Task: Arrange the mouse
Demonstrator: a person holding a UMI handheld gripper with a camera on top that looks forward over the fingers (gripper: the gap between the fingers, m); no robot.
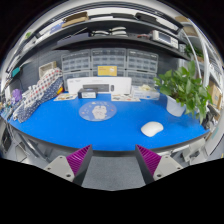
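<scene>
A: Where is the mouse?

B: The white mouse (152, 128) lies on the blue table top (60, 130), ahead of the gripper (114, 160) at about one o'clock from the fingertips, nearer the right finger than the left. It is apart from both fingers, touching neither.

A: And the gripper itself?

B: Its fingers stand spread apart, nothing between them. The purple pads (80, 158) show on the inner faces, and only the blue surface and its near edge lie in the gap.

A: What is around the mouse?

B: At about ten o'clock from the mouse, well apart, sits a round grey mat (98, 111) with a small pale object on it; I cannot tell what that object is. At two o'clock from the mouse, near the table's right end, stands a leafy green plant (186, 90) in a white pot.

A: Farther back?

B: A white box (105, 88) sits at the far edge, at about eleven o'clock from the mouse, before a wall of small drawer units (110, 64). Shelves (100, 32) run above them.
</scene>
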